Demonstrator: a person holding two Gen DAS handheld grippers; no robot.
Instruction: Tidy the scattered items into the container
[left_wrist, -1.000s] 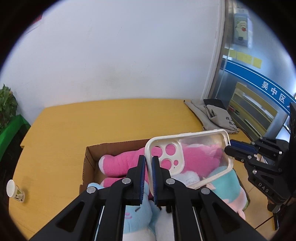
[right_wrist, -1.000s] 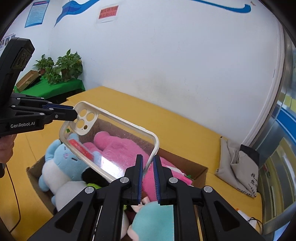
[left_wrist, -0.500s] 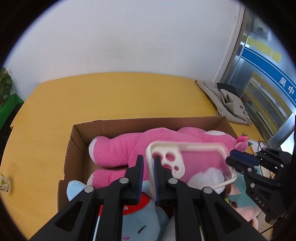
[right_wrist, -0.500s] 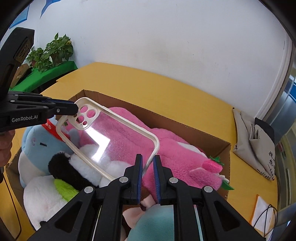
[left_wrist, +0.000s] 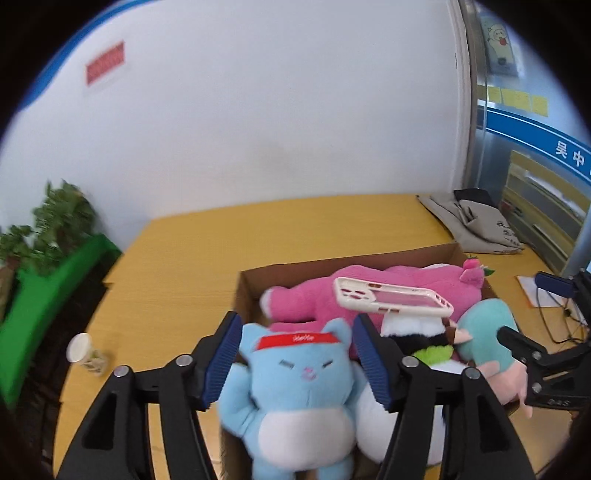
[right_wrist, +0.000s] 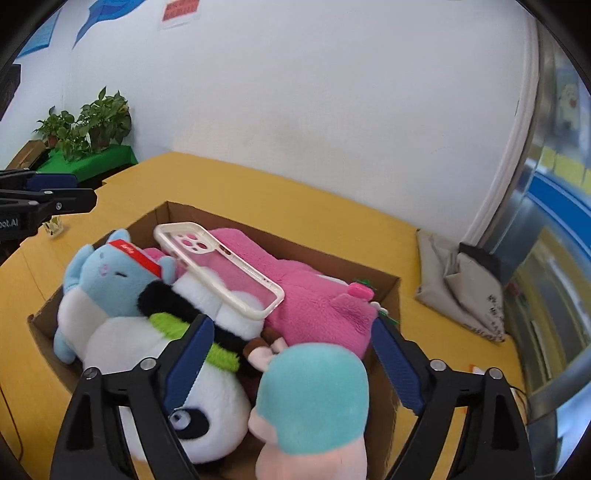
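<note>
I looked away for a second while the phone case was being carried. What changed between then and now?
Both grippers let go of the phone case: it now lies on the pink plush in the cardboard box. The left gripper and right gripper have jaws opening, nothing between the pads. The plush toys, box and table stayed put.

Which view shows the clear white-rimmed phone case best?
Right wrist. The clear white-rimmed phone case shows its whole face, camera cutouts included, lying on the plush toys in the cardboard box. The left wrist view catches it nearly edge-on, foreshortened and slightly blurred.
</note>
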